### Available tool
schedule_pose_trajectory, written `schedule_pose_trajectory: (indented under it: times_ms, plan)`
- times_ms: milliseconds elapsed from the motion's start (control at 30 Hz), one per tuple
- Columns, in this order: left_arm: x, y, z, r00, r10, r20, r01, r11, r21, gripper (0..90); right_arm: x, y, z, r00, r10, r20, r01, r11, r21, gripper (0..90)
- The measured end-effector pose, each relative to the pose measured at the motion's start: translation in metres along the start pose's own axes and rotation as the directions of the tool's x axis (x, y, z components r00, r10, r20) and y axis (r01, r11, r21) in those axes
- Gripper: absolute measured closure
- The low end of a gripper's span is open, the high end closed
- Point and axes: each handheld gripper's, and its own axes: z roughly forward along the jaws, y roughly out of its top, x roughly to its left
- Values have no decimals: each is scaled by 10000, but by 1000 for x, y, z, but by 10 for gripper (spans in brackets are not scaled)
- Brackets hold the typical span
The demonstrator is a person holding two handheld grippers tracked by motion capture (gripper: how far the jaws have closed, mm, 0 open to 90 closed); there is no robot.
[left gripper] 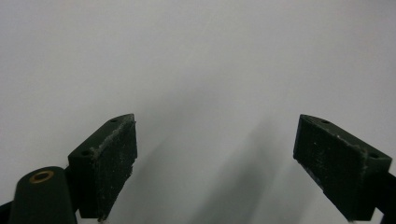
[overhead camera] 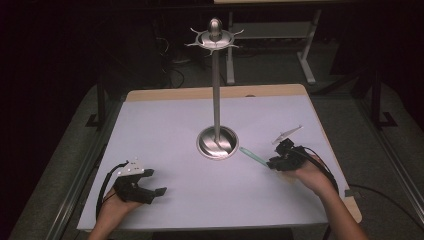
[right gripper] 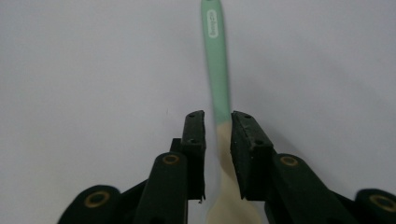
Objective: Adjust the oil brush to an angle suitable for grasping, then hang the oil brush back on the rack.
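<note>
a spoon with a mint-green handle and a pale cream bowl end lies on the white table, right of centre, just near and right of a tall metal stand's round base. its long axis runs diagonally, the green handle end pointing far-left toward the stand, the bowl end near the person's right hand. the right gripper sits low over it, forearm coming in from the near right; its jaws stand slightly apart astride the spoon's neck, with a gap showing on at least one side. the left gripper rests near-left, jaws wide and empty.
</note>
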Motion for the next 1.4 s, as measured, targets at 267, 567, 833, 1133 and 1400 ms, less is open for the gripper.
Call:
schedule_pose_trajectory:
  times_ms: [267, 567, 833, 1133, 1400]
  plan:
    - [0, 0, 1, 10000, -36, 68, 36, 10000, 17, 133, -4, 19, 2, 9992, -284, -276, 294, 9990, 347, 652]
    - [0, 0, 1, 9999, -44, 98, 43, 10000, 36, 133, -2, 45, 11, 9962, -840, -242, 860, 9915, 972, 653]
    - [-1, 0, 2, 9999, -29, 126, 28, 10000, 40, 133, -3, 61, 24, 9937, -1079, -310, 1116, 9804, 1623, 675]
    - [0, 0, 2, 9999, -27, 165, 25, 10000, 78, 133, 0, 71, 41, 9875, -1531, -382, 1578, 9598, 2319, 692]
    - [-1, 0, 2, 9998, 11, 175, -12, 10000, 67, 132, 0, 71, 53, 9862, -1603, -411, 1654, 9460, 2786, 711]
